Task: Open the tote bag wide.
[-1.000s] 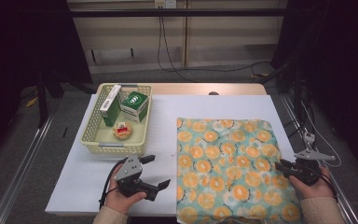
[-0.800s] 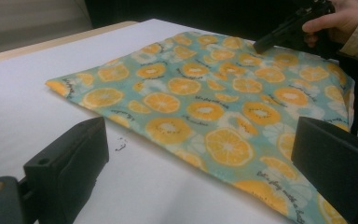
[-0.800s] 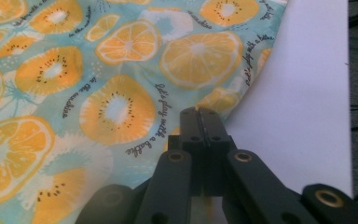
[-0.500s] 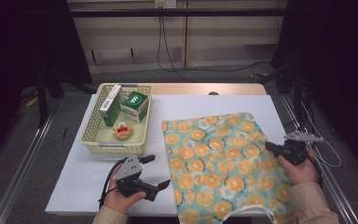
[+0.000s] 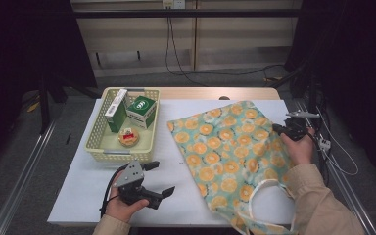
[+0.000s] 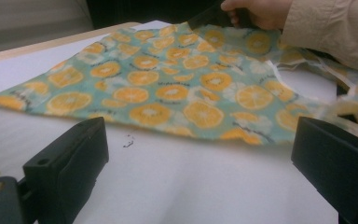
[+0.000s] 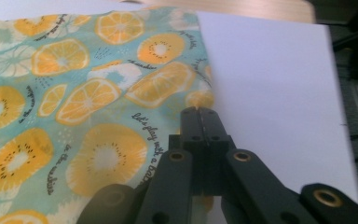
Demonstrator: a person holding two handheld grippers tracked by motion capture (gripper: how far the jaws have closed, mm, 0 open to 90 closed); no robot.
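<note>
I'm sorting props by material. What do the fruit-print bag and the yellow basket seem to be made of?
Fruit-print bag: apparently thin woven cloth, matte; it lies limp and rumples where the right gripper pinches its edge.
Yellow basket: probably moulded plastic, slightly glossy; its stiff walls are a regular lattice of holes.

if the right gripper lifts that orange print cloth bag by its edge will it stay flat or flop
Probably flop: the cloth bag is thin fabric, already rumpled near its handles. It looks light, so the right gripper, shut on its edge, would likely drag the rest across the table.
</note>
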